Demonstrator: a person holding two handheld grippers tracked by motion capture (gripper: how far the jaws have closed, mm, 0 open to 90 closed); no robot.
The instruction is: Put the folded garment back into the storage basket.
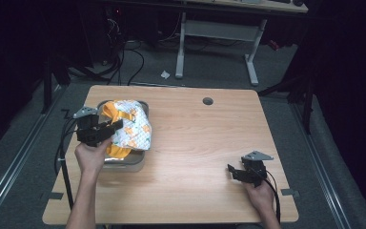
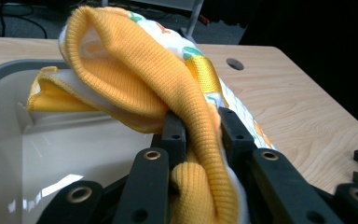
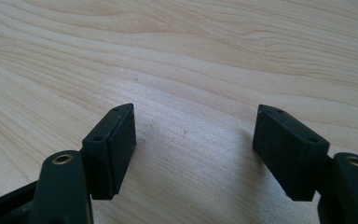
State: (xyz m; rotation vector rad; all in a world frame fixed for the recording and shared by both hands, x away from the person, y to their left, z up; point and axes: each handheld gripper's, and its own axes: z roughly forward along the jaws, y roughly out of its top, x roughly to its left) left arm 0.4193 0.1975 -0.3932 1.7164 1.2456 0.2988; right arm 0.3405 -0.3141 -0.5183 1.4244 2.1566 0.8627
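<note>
High view: at the counter's (image 1: pixel 195 143) far left, the left tool (image 1: pixel 106 130) clamps the yellow ribbed edge of a patterned garment (image 1: pixel 131 128), which drapes over a grey tray (image 1: pixel 129 162); at near right, the right tool (image 1: pixel 236 172) rests on bare wood, jaws apart, holding nothing

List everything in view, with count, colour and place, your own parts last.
garment: one, orange and white patterned, bunched over the tray
tray: one, grey, left part of the table
table: one, light wood, centre, with a round hole near the far edge
desk frame: one, white, on the floor beyond the table
cables: several, black, floor at back left
left gripper: one, black, shut on the garment's orange ribbed edge
right gripper: one, black, open over bare table, near right
</note>
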